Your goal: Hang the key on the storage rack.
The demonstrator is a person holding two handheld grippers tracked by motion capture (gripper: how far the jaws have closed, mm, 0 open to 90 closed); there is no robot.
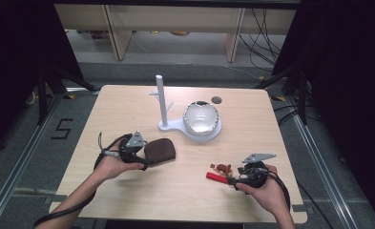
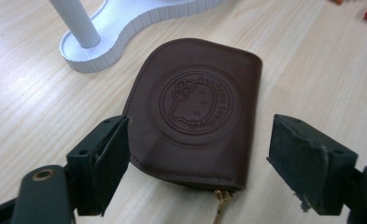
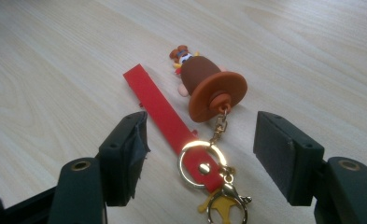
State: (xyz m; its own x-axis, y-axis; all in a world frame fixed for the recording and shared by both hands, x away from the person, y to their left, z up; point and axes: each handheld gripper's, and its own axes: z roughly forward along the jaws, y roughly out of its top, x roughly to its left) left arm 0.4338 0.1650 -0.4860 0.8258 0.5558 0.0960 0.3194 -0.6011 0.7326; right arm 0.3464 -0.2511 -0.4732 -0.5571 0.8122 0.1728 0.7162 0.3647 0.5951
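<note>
The bench [image 1: 128, 200] is left bare along its left, near and right edges — free passage there. The middle toward the far edge is blocked by the white stand [image 1: 162, 102] and the domed bowl [image 1: 202, 118] just beside it.

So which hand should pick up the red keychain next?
The right one, most likely. The right gripper is open with the red keychain lying on the table between its jaws. The left gripper is open around the brown pouch instead.
</note>
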